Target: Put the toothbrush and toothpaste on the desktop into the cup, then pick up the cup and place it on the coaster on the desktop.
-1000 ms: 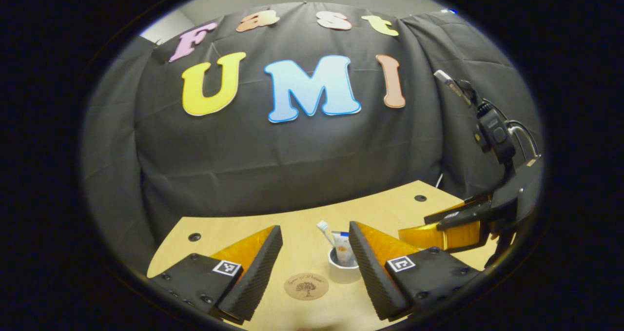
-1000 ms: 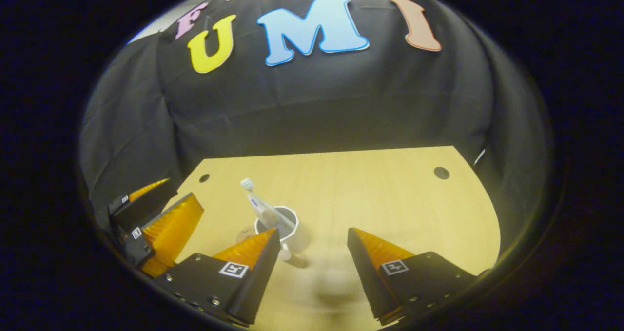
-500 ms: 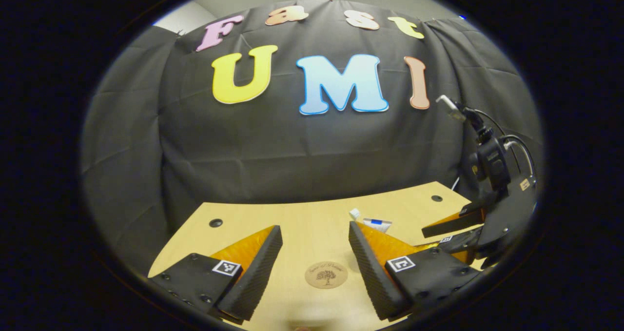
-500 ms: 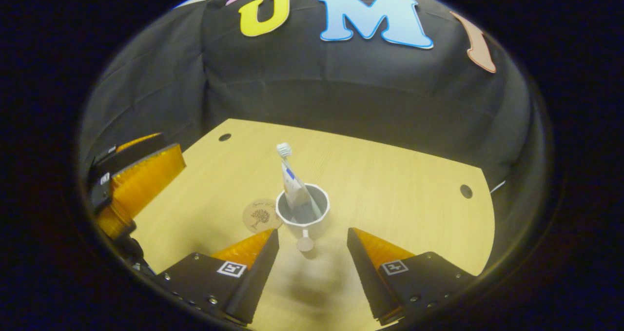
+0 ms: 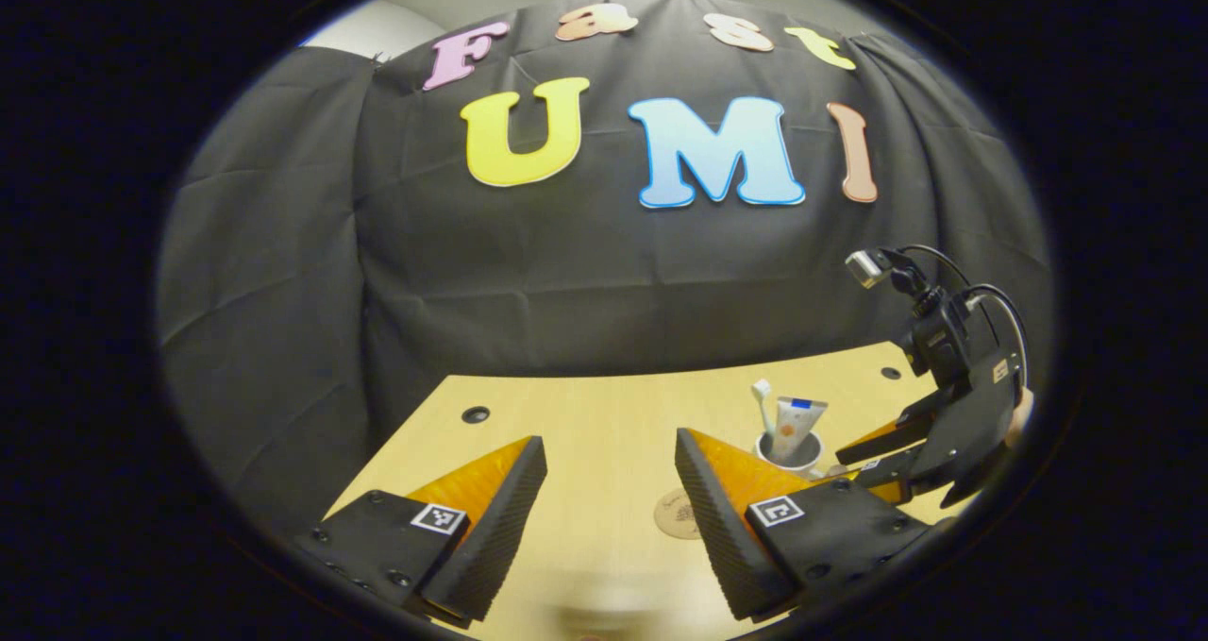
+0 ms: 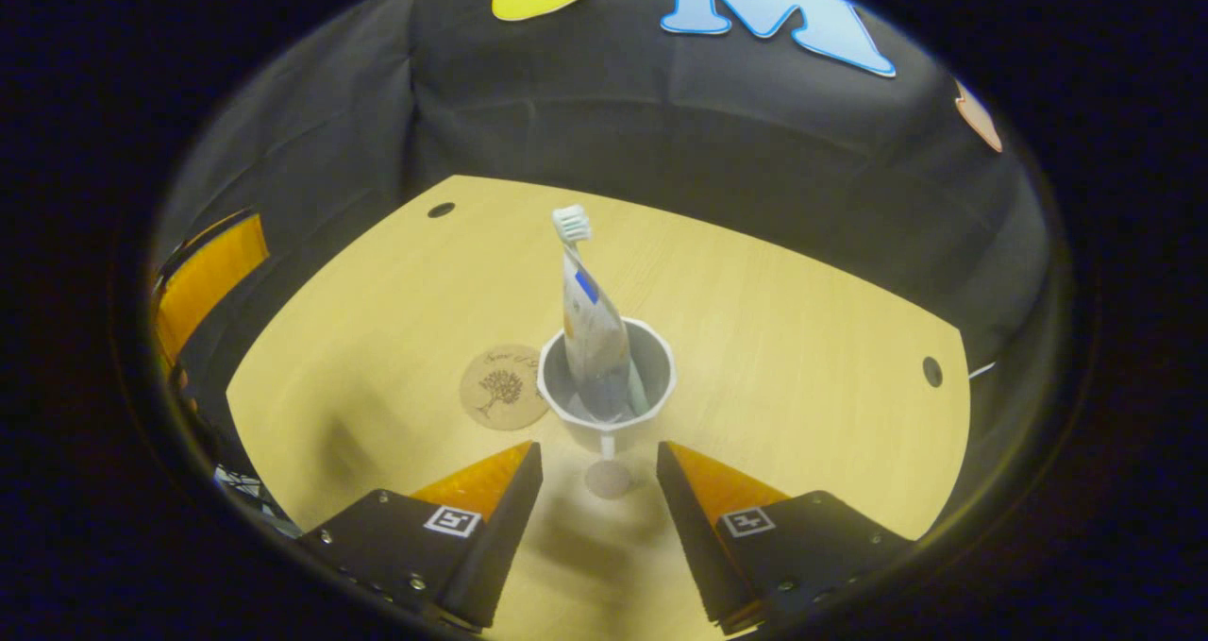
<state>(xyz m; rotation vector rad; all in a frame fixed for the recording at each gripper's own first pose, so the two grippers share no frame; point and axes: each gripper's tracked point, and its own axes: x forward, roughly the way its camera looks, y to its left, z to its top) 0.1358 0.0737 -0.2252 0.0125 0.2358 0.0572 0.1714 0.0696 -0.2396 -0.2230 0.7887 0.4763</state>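
In the right gripper view the cup [image 6: 607, 386] is standing on the desktop [image 6: 802, 339], with the toothbrush [image 6: 571, 226] and toothpaste [image 6: 593, 325] leaning inside it; the coaster [image 6: 500, 388] is lying just beside it at nine o'clock; the right gripper [image 6: 597, 466] is sitting spread, its jaws flanking the cup's handle knob without gripping; in the left gripper view the left gripper [image 5: 609, 476] is hanging spread and empty.

Surface [image 6: 802, 339]: light wood grain, rounded far corners, dark round holes [image 6: 441, 210] near them. Behind my surface hangs the black cloth wall [image 5: 585, 273], creased; pale wall above it.
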